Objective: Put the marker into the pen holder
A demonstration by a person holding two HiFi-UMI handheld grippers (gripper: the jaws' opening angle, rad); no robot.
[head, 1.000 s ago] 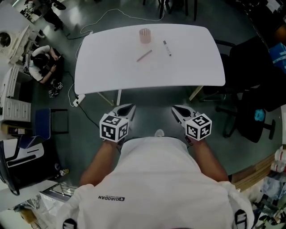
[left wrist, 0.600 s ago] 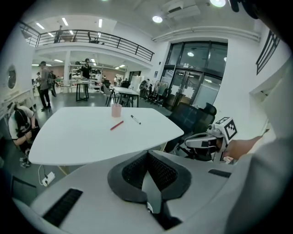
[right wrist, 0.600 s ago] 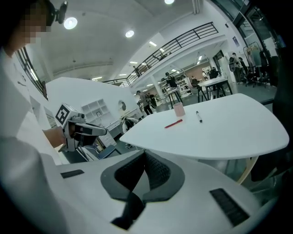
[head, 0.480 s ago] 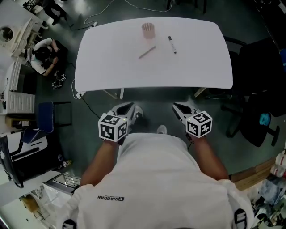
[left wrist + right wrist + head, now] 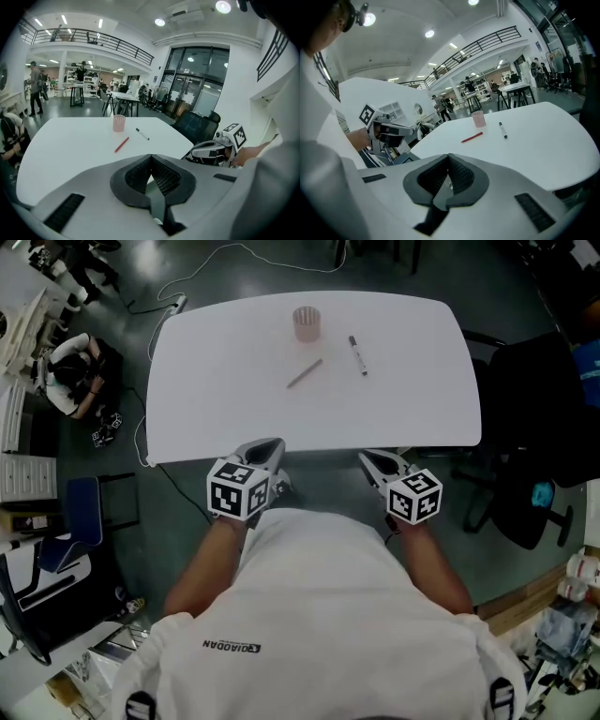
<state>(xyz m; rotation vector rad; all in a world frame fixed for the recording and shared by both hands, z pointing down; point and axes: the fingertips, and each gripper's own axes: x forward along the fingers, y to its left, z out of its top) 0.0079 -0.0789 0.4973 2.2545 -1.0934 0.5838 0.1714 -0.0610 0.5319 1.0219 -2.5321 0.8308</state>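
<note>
I see the marker [image 5: 357, 355], pale-barrelled with dark ends, lying flat on the white surface [image 5: 216, 381]. It lies apart from the pen holder [image 5: 306, 322], a pale pink cup standing upright to its left, near the far edge.

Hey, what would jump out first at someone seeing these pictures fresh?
A big white rounded table fills the middle of the head view. Near its far edge stands a small pink cup-shaped pen holder, with a black-and-white marker lying to its right and a thin red pen just nearer the person. At the table's near edge, the left gripper and right gripper hover shut and empty.
</note>
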